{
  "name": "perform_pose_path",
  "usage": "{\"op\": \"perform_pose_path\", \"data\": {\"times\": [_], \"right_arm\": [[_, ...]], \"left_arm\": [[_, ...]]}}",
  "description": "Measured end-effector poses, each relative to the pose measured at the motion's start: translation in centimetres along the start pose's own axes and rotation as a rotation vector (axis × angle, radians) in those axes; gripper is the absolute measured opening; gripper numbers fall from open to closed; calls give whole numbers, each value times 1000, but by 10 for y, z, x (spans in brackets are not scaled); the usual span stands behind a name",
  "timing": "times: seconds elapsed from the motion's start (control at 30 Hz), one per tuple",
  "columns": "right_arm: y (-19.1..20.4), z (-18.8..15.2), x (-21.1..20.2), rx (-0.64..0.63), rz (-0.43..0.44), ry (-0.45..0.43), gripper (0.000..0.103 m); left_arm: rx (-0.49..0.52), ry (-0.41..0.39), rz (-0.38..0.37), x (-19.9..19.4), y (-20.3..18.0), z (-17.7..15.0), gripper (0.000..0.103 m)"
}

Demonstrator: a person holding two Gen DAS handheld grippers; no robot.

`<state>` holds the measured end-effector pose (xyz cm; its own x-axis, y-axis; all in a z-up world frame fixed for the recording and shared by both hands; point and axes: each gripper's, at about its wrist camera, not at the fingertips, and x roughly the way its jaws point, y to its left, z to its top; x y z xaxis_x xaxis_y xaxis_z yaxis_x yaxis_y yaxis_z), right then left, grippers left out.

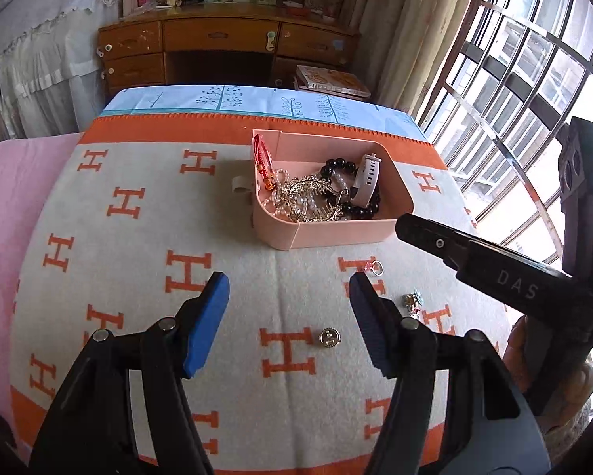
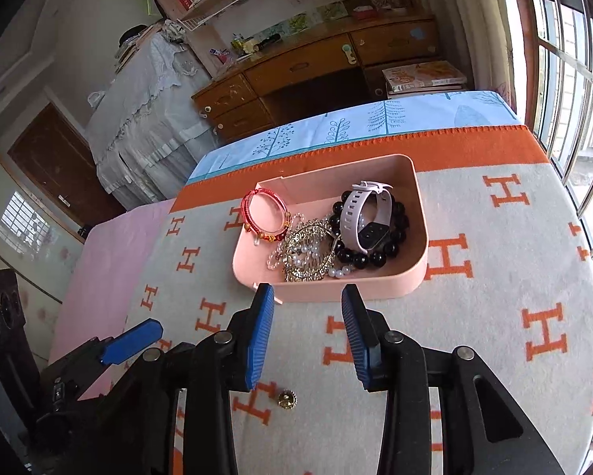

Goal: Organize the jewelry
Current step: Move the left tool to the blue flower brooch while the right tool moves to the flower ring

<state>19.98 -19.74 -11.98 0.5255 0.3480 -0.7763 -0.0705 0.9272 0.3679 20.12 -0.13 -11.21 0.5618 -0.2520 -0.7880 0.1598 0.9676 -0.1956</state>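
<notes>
A pink tray [image 1: 336, 233] [image 2: 421, 213] sits on the H-patterned blanket and holds a red bracelet [image 2: 256, 215], a black bead bracelet [image 2: 375, 257], a pale watch [image 2: 359, 213] and gold and pearl pieces [image 2: 308, 253]. A small round gold piece [image 1: 330, 336] [image 2: 286, 399] lies loose on the blanket, between my left gripper's open blue fingers. My left gripper [image 1: 288, 289] is open and empty above it. A small ring charm [image 1: 375, 267] and a jewelled charm [image 1: 413, 301] lie to its right. My right gripper [image 2: 307, 297] is open and empty just in front of the tray.
The blanket [image 1: 138, 277] covers a bed with a pink sheet [image 1: 3, 217] at the left. A wooden desk [image 1: 225, 47] stands beyond the bed's far edge. A barred window [image 1: 534, 79] runs along the right. The right gripper's black body [image 1: 494, 273] reaches in from the right.
</notes>
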Motion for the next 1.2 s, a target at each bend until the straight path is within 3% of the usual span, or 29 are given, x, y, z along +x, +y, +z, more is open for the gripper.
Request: {"op": "perform_pose_path", "data": {"times": [0.13, 0.27, 0.7, 0.97, 1.2], "right_arm": [[4, -21, -26, -12, -50, -43, 38], [9, -42, -53, -38, -94, -91, 56], [24, -97, -95, -82, -206, -85, 56], [23, -115, -87, -107, -230, -58, 57], [28, -121, -68, -153, -198, -19, 57]], "left_arm": [[5, -18, -20, -19, -1, -13, 60], [41, -58, -14, -38, -10, -20, 60], [125, -77, -21, -70, -27, -56, 60], [110, -45, 0, -73, 3, -85, 60], [24, 9, 33, -60, 54, -105, 60]]}}
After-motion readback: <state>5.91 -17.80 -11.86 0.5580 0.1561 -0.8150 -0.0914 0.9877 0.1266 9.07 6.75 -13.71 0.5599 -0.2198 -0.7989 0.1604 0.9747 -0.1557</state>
